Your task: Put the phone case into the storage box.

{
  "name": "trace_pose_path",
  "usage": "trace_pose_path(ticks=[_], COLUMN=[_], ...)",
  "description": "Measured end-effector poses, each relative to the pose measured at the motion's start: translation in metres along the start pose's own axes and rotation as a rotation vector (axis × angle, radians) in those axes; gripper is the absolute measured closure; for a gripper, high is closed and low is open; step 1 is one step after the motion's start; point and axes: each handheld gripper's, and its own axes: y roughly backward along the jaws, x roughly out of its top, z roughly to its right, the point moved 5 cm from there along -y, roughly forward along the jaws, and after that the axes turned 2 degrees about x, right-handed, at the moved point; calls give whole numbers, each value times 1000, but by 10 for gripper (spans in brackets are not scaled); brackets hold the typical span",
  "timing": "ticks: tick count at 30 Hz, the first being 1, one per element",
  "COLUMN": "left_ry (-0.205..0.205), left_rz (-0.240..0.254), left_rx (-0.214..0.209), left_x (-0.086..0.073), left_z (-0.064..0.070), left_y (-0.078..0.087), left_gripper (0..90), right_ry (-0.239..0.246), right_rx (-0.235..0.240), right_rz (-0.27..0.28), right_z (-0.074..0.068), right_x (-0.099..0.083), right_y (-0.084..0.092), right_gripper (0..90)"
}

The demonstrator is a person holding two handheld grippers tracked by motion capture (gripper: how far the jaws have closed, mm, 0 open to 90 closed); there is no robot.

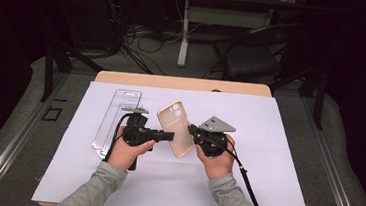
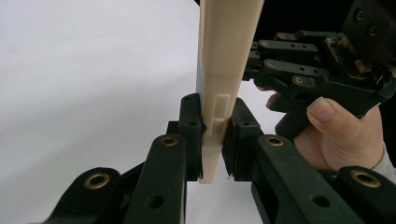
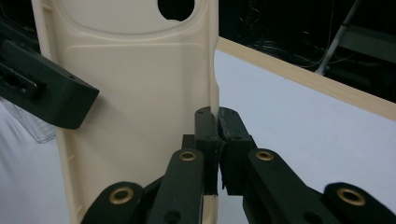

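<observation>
A beige phone case (image 1: 176,127) with a camera cutout is held above the white sheet between both grippers. My left gripper (image 1: 168,136) reaches in from the left and is shut on the case's left edge. In the left gripper view the pads clamp the thin edge of the case (image 2: 229,46) at the left gripper (image 2: 215,126). My right gripper (image 1: 192,130) comes from the right and is shut on the opposite edge. In the right gripper view the right gripper (image 3: 218,135) pinches the rim of the case (image 3: 140,93), whose inner face is toward the camera.
A clear plastic package (image 1: 118,120) lies flat on the white sheet (image 1: 264,180) to the left of the hands. The wooden table edge (image 1: 182,83) runs along the back, and a dark chair (image 1: 250,58) and cables stand beyond it.
</observation>
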Motion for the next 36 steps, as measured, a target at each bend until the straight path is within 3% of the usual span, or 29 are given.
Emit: trace_pose_path(ticks=[10, 36], left_ry=[5, 29], left_rz=[-8, -10], left_rx=[3, 1], left_x=[0, 0], left_z=[-2, -7], left_y=[0, 2], left_gripper=[797, 800], right_ry=[-1, -21], right_rx=[-18, 4], right_rz=[-2, -10], right_z=[-2, -3], right_x=[-1, -3], right_y=[-1, -3], right_gripper=[875, 865])
